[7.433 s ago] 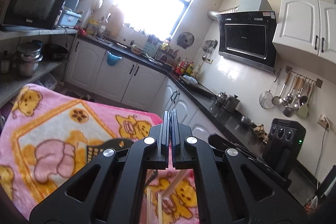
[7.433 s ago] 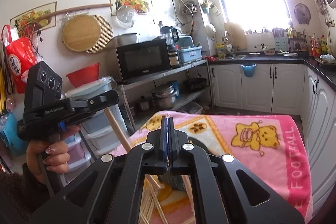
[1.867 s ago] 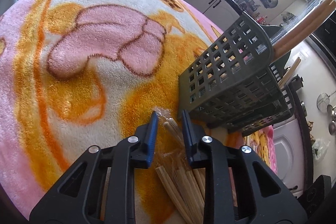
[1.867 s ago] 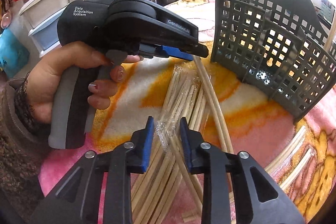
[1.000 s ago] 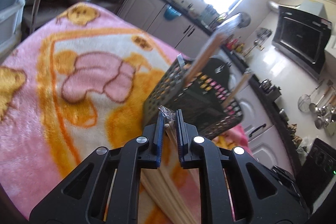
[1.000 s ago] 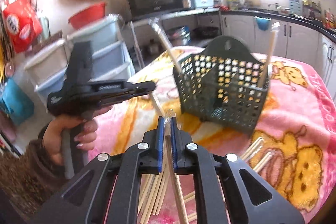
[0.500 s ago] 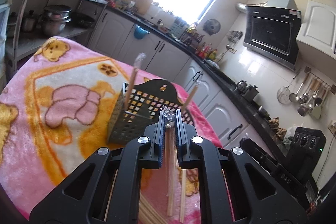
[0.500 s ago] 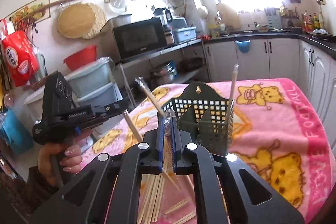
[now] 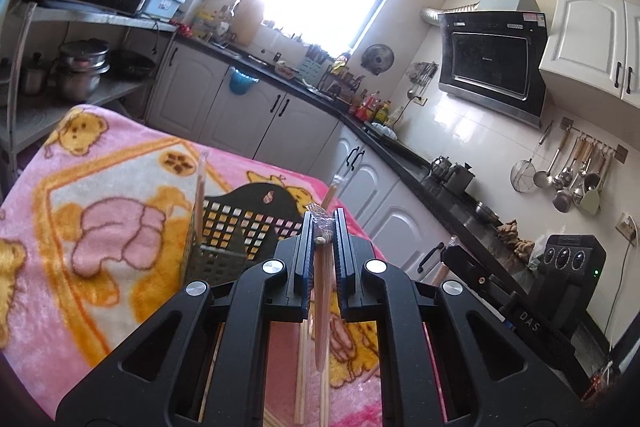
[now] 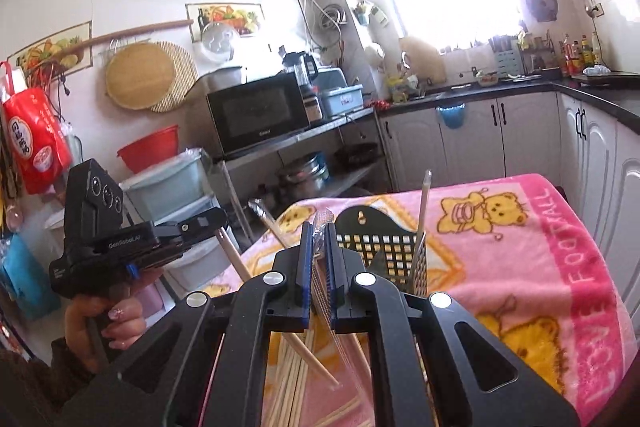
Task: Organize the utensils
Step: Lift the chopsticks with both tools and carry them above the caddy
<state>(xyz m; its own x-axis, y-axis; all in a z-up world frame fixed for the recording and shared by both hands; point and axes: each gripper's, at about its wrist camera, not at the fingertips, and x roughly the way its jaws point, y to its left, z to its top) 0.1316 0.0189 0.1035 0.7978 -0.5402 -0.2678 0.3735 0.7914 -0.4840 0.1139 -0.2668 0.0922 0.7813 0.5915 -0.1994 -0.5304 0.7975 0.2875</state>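
A dark grey slotted basket (image 9: 240, 227) (image 10: 384, 247) stands on the pink cartoon blanket (image 9: 100, 195). Two wrapped chopsticks (image 9: 199, 187) (image 10: 424, 211) stand in it, one at each end. My left gripper (image 9: 323, 239) is shut on a plastic-wrapped pair of chopsticks (image 9: 320, 307) that hangs down in front of the basket. In the right wrist view a hand holds that left gripper (image 10: 218, 223) up at the left. My right gripper (image 10: 319, 239) is shut on another wrapped pair (image 10: 324, 299), also raised above the blanket.
Several loose chopsticks (image 10: 288, 379) lie on the blanket under the grippers. Behind stand a shelf with a microwave (image 10: 260, 111), stacked plastic tubs (image 10: 164, 187), white cabinets (image 9: 240, 115) and a black counter (image 9: 460, 195). The blanket's far edge drops off behind the basket.
Both grippers have lifted from the pile with a wrapped pair of chopsticks each and tilted up toward level. The basket now sits lower and smaller in both views.
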